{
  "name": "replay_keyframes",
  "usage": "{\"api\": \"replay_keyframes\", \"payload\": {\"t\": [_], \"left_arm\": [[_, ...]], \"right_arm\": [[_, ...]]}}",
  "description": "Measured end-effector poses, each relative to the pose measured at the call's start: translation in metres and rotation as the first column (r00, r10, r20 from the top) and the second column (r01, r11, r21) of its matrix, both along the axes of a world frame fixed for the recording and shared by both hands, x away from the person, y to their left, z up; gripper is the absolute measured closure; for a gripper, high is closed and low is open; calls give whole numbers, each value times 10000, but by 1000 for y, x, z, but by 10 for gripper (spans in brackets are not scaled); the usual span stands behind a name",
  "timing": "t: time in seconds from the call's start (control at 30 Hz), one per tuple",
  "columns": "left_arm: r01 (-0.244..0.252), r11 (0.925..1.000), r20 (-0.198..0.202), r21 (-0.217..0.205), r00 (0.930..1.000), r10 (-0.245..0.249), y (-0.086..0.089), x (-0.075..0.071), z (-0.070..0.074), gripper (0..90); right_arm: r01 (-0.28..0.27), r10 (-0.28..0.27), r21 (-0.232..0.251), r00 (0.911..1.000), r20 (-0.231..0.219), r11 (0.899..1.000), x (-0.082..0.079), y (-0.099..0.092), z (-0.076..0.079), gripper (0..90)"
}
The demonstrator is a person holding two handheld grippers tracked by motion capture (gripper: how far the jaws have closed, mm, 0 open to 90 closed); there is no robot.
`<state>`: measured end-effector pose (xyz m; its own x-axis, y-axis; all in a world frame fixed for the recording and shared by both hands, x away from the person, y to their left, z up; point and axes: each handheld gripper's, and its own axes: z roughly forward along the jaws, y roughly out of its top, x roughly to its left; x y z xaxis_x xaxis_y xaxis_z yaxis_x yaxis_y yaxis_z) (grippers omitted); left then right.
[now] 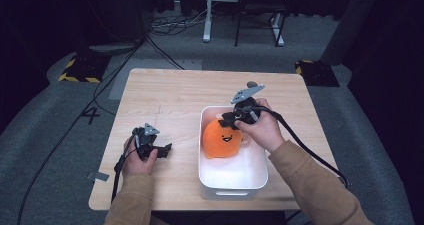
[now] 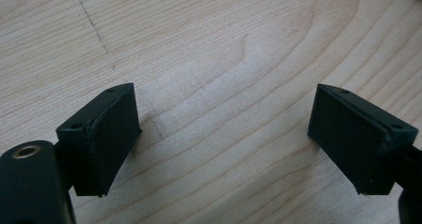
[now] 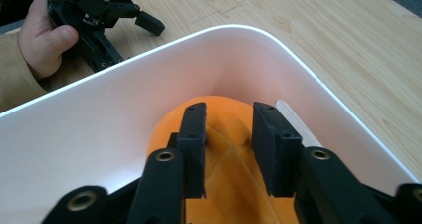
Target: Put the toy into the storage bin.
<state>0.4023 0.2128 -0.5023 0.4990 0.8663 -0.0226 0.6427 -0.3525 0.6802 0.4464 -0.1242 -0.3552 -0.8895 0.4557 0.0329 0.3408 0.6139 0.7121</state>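
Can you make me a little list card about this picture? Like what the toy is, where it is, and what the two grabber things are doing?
toy: orange plush with a smiley face
where: inside the white bin, at its far end
bin: on the wooden table
right gripper: down in the bin, jaws a little apart around a fold of the plush's top
left gripper: low over bare table, jaws wide open, nothing between them

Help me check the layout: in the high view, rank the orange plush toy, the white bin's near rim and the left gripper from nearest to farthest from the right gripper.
1. Orange plush toy, right beneath the right gripper.
2. Left gripper, leftward on the table.
3. White bin's near rim, at the table's front edge.
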Motion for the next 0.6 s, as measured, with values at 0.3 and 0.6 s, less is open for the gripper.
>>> {"api": "replay_keyframes", "payload": {"t": [0.3,0.6], "left_arm": [[53,10000,12,11,10000,-53,0,1,0,130],[61,10000,0,2,10000,-61,0,1,0,130]], "right_arm": [[331,-350,608,9989,310,9976,-1,-13,6,578],[583,-732,1276,9906,1153,9901,-4,-40,25,491]]}}
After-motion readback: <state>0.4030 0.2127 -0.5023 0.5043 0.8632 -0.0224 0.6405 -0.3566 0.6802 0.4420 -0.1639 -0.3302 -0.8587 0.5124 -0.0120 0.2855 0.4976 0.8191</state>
